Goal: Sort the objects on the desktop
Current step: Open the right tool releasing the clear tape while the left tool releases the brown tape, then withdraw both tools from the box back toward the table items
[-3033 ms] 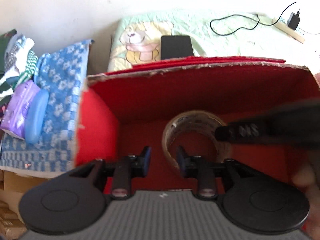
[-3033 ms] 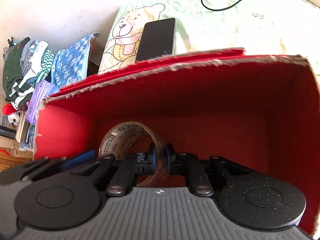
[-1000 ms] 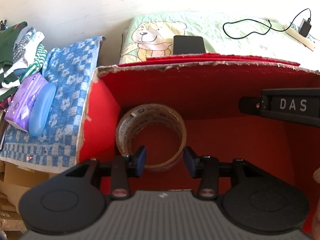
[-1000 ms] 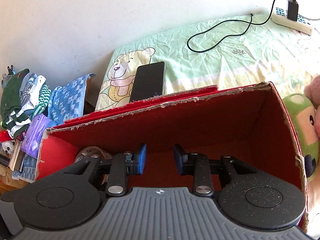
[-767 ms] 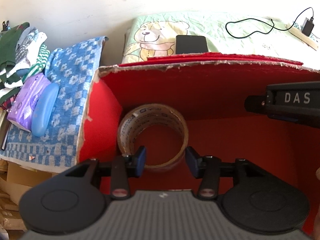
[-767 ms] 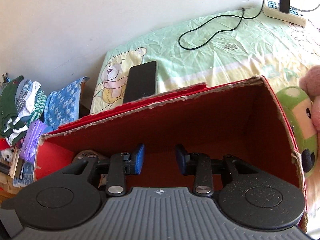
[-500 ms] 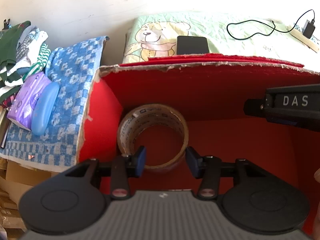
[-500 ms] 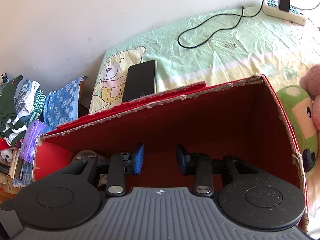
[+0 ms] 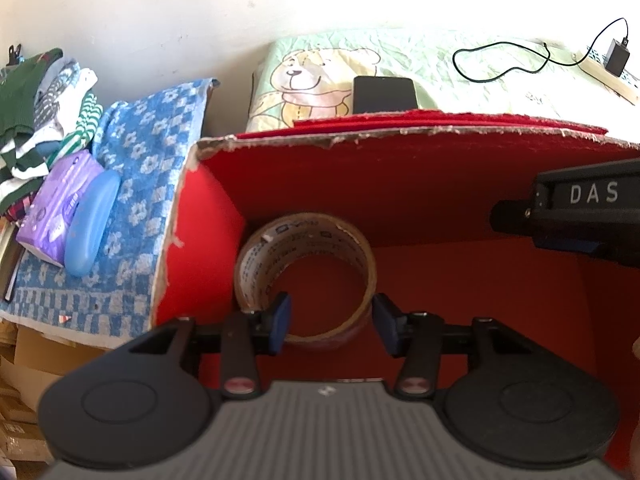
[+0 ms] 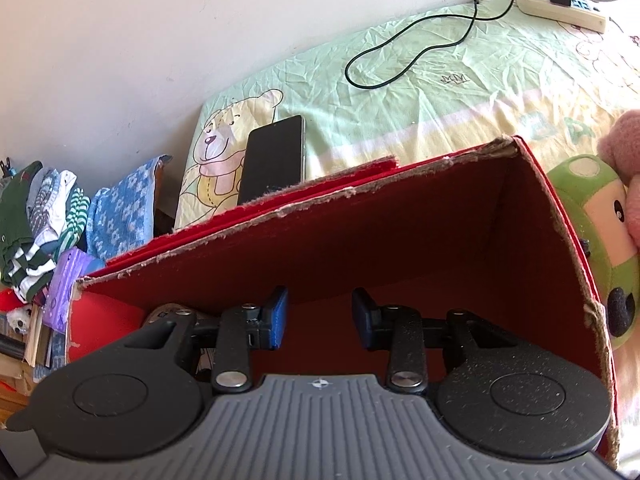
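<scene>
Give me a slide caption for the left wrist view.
Open left gripper above tape roll lying in red box.

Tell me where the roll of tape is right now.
In the left wrist view the tape roll lies inside the red box, near its left wall, just beyond the left gripper.

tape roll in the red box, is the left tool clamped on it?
No: the left tool stands open above the tape roll, its pads clear of it, inside the red box.
</scene>
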{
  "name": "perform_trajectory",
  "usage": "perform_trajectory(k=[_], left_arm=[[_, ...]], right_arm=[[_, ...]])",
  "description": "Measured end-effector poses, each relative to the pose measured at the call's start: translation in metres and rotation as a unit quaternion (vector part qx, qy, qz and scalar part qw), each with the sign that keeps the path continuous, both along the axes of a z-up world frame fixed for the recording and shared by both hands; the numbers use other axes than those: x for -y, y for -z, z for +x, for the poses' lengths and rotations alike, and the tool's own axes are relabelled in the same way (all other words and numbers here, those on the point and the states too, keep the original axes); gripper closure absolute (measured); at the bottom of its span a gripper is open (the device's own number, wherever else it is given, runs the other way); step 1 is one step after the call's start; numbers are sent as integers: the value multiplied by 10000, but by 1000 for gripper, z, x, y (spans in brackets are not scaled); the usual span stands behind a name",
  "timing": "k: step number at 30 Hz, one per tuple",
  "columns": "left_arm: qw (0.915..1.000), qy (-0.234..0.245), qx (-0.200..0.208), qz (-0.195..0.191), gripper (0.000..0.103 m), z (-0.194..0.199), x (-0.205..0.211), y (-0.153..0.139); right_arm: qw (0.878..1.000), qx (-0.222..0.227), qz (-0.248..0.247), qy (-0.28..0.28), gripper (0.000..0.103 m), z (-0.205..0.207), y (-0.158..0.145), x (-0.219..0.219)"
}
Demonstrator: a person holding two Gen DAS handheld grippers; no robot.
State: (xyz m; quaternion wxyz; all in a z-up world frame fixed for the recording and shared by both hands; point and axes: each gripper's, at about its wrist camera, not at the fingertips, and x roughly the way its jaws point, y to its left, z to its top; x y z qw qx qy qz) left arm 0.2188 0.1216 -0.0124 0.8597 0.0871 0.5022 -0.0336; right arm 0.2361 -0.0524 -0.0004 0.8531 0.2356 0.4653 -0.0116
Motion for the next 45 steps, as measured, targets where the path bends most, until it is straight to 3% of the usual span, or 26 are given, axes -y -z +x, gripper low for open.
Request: perform_trajectory(k=[11,14,17,24,28,33,37,45], left_arm=[[9992,128,284,267,47,-10,8,-10],[9980,134,572,216,32,-26,10,-25],[9962,149,843,156,29,-46,11,-42],[9951,90,965,-201,28,-90,13,-61],[9931,140,891,-751,28,-121,13,-68],[9901,224,756,-1163,29,-159,22,-67],[9890,398,587,-1297,30,-195,36,-60],[9886,495,8,-1422,32,-259,64,-29]], right_arm=[[9985,86,537,1,65,-12,-5,14],[9980,298,515,-213,64,-26,-14,13],[9941,646,792,-372,64,-42,-27,20],[9793,1516,964,-934,57,-82,-56,45],[9653,1834,1089,-1506,55,-109,-67,63],[9450,2203,689,-2316,55,-150,-78,75],[9328,1961,634,-2956,55,-172,-65,86],[9345,745,1140,-3289,55,-188,-12,99]])
